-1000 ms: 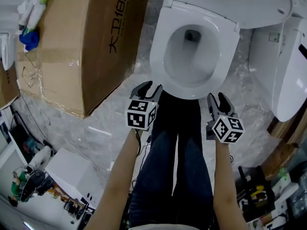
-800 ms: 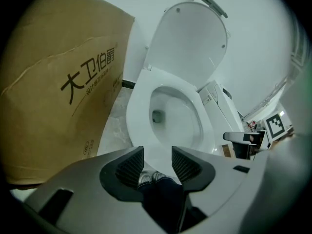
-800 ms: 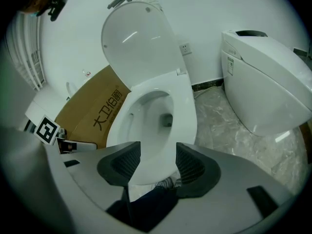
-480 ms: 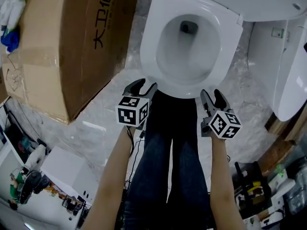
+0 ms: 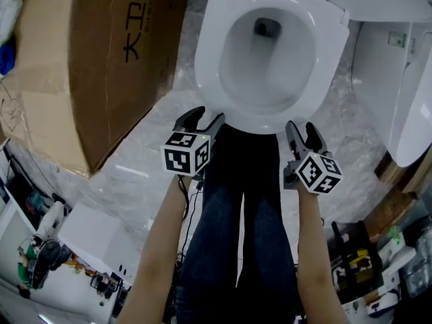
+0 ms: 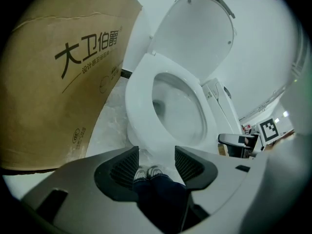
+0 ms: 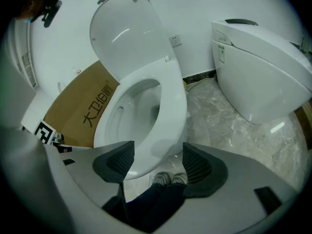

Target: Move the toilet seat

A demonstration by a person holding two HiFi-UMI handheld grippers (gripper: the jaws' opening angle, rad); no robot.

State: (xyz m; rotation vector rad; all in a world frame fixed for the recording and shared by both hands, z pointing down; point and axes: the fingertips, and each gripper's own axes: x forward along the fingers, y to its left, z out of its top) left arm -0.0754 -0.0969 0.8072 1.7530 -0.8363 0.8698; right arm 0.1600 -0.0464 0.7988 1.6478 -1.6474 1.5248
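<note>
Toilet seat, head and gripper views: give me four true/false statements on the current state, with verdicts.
1. The toilet seat is down. True.
2. The lid is closed over the seat. False: it stands raised.
3. Both grippers are clamped on the seat's front edge. False: the left gripper and right gripper hang by the seat's front, jaws apart and just opened further, with nothing between them.
4. A cardboard box stands on the left gripper's side of the seat. True.
</note>
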